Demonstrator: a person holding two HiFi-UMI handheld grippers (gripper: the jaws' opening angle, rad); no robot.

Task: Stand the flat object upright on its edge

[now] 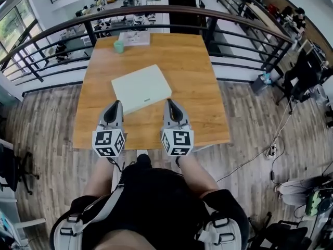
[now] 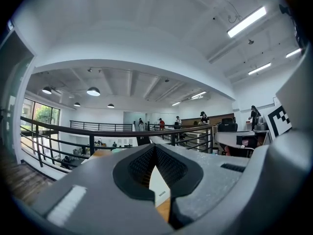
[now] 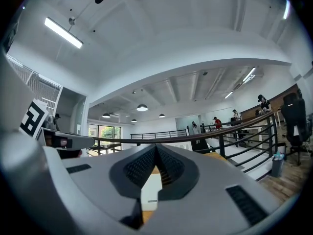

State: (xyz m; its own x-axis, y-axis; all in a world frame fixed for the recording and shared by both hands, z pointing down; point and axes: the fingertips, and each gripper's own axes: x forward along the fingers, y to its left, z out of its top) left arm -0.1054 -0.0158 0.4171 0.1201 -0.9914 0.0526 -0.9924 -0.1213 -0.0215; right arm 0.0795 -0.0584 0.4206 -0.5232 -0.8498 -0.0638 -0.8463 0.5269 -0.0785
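While the flat white slab [image 1: 140,87] lies flat on the wooden table [image 1: 203,108], turned slightly askew near the middle, your left gripper [image 1: 115,106] and right gripper [image 1: 170,104] sit just beside its near edge, each with its jaws pressed together on nothing. If you nudge from here with closed tips, you probably slide the slab over the smooth wood rather than tip it, and it may drift toward the green cup [image 1: 118,46] and the papers [image 1: 134,38] at the far side. Because that edge runs at a slant to you, one tip likely meets it first and spins the slab. Even once raised, so thin an edge gives little footing; let go unevenly and it can slap back down flat or skid away from you.
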